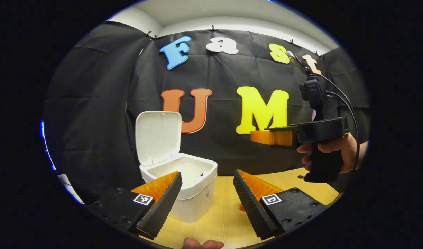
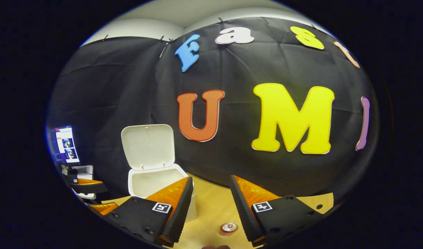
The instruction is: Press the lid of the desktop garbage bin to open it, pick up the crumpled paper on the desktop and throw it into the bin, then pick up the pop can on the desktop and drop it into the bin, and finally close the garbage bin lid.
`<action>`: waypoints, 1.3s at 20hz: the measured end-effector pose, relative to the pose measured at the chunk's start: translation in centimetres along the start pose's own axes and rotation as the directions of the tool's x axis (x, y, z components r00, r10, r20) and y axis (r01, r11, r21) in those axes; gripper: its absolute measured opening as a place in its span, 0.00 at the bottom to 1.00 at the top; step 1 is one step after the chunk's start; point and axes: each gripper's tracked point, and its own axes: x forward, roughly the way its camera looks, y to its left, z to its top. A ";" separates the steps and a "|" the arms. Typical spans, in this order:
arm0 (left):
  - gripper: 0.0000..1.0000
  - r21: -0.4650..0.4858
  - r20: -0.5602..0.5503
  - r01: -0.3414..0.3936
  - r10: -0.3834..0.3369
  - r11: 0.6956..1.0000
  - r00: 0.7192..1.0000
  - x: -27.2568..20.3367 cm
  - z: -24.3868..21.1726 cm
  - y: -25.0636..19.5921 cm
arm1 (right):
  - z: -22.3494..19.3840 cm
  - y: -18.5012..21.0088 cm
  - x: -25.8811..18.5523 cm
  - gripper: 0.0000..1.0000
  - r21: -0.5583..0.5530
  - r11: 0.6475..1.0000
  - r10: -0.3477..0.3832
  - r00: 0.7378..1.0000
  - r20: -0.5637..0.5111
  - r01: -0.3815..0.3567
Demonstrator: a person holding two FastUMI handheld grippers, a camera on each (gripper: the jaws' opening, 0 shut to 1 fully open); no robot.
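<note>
A: Where was the bin?

B: In the left gripper view the white bin point(image 1: 187, 186) stood on the wooden table point(image 1: 225, 214), at about seven o'clock from the middle of the picture, its lid point(image 1: 158, 136) swung up and standing nearly upright behind the open mouth. In the right gripper view it sat toward eight o'clock.

A: And the left gripper?

B: The left gripper point(image 1: 207, 202) was spread wide with nothing between its fingers; its left finger overlapped the front of the bin.

A: The right one?

B: The right gripper point(image 2: 208, 207) was also wide apart and empty. From the left gripper view it hung at three o'clock, held by a hand point(image 1: 332, 152), well above the table.

A: Did you see the can?

B: Yes, the can point(image 2: 229, 227) stood upright on the table at six o'clock in the right gripper view, just inside the right finger, top end showing.

A: The crumpled paper?

B: I couldn't tell where it was.

A: Anything else?

B: A lit screen point(image 2: 66, 144) at nine o'clock.
</note>
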 end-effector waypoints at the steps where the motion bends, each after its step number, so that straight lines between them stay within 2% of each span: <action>1: 0.98 0.006 0.000 0.028 -0.028 1.000 1.000 0.4 -0.1 -1.1 | -0.2 -1.8 -0.6 0.70 0.010 0.999 -0.035 0.999 0.003 0.035; 3: 0.98 0.024 -0.003 0.078 -0.077 0.997 0.997 1.1 -0.5 -3.1 | -0.9 -5.3 -2.8 0.69 0.022 0.993 -0.113 0.994 0.003 0.113; 7: 1.00 0.039 -0.008 0.156 -0.155 0.987 0.988 1.7 -1.7 -6.6 | -2.3 -10.0 -7.4 0.70 0.052 0.975 -0.219 0.976 0.005 0.218; 13: 0.98 0.033 -0.076 0.232 -0.229 0.972 0.971 2.5 -6.1 -10.0 | -5.5 -14.4 -12.1 0.70 0.087 0.945 -0.317 0.948 -0.008 0.316; 18: 0.99 0.026 -0.131 0.242 -0.236 0.970 0.963 3.2 -10.3 -10.8 | -8.7 -16.6 -15.6 0.68 0.069 0.919 -0.385 0.921 -0.063 0.389; 26: 0.99 -0.041 -0.241 0.205 -0.209 0.978 0.948 6.9 -17.9 -12.3 | -11.0 -17.7 -19.5 0.70 -0.005 0.905 -0.421 0.896 -0.137 0.425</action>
